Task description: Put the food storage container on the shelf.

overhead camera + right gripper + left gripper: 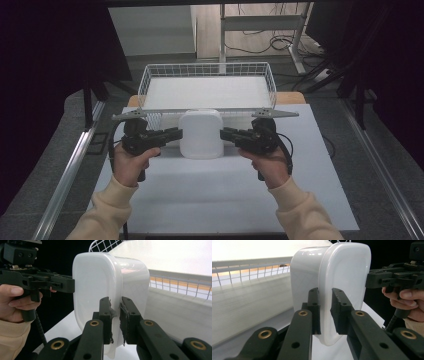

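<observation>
A white plastic container (200, 134) is held above the white table (225, 200), between the two grippers and just near of the wire basket (207, 75). Its left edge is pinched by the left gripper (176, 134), whose jaws are seen in the left gripper view closed on the container's rim (325, 312). Its right edge is gripped the same way by the right gripper (226, 134), whose jaws are clamped on the rim in the right gripper view (their pads look frayed) (115, 315). The basket, white and lined with a pale sheet, is set at the far end of the table; its near wall is partly hidden by the container. Each gripper is held by a hand in a cream sleeve (107, 210). Beyond the table, a metal frame (260, 22) and loose cables (280, 42) are seen on the floor.
</observation>
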`<state>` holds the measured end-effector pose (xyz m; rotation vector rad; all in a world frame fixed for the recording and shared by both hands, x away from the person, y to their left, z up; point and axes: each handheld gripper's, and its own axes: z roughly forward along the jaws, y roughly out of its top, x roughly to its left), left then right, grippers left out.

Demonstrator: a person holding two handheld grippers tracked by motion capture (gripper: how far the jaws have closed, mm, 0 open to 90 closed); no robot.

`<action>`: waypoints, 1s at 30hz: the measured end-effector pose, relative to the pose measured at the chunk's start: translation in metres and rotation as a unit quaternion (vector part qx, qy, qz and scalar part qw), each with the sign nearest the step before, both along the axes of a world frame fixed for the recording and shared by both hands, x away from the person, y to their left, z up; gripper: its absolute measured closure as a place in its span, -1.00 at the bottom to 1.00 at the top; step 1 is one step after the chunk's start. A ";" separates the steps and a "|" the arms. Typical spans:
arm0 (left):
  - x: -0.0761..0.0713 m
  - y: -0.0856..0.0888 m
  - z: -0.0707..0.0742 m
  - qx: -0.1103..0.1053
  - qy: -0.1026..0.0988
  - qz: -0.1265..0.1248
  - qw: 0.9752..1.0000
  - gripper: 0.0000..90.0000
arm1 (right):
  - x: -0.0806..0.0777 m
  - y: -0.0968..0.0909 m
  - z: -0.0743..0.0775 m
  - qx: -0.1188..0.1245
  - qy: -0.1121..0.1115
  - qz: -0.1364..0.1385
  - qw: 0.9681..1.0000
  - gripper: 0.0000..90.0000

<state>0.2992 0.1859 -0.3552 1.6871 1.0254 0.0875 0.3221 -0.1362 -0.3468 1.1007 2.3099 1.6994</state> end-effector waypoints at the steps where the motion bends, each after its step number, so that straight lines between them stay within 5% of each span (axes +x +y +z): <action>1: 0.001 0.000 0.001 -0.001 -0.001 0.001 1.000 0.76 | 0.002 0.000 0.003 0.001 0.000 -0.001 1.000 0.78; 30: 0.045 0.003 0.043 0.001 -0.018 0.004 1.000 0.76 | 0.044 0.004 0.043 0.001 -0.018 -0.005 1.000 0.78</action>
